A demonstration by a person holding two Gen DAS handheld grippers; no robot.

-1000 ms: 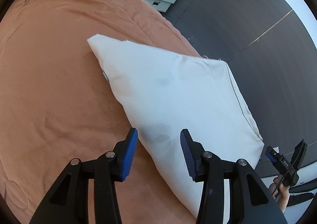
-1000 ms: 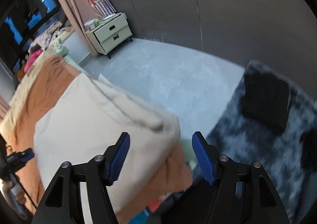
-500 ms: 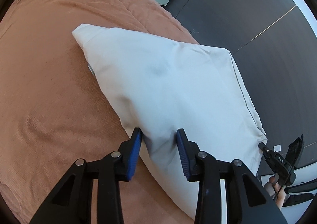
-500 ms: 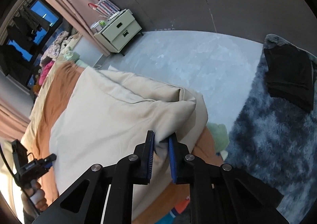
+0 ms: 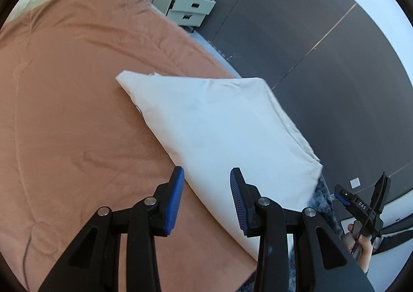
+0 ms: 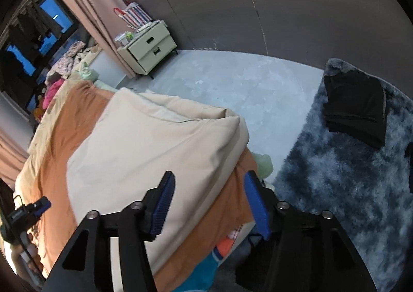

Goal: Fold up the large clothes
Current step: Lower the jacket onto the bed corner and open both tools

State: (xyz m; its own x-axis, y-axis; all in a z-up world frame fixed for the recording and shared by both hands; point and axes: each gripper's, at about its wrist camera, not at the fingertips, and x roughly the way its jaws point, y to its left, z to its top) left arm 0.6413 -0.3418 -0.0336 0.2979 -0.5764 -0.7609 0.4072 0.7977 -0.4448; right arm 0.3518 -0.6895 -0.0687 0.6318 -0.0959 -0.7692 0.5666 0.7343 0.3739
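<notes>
Folded into a compact cream garment (image 5: 222, 134) at the bed's (image 5: 77, 111) two-o'clock corner. Left claw (image 5: 206, 196) and right claw (image 6: 206, 204) both just reopened, parted, gripping nothing. Perhaps stacking left.

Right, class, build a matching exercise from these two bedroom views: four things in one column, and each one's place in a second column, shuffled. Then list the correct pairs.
Things:
1. cream folded cloth
2. black folded garment
3. drawer unit
4. orange bed cover

Places:
A. on the shaggy grey rug
B. spread over the bed, under the cloth
C. on the bed near its corner
D. on the floor by the pink curtain

Pairs: 1-C, 2-A, 3-D, 4-B
</notes>
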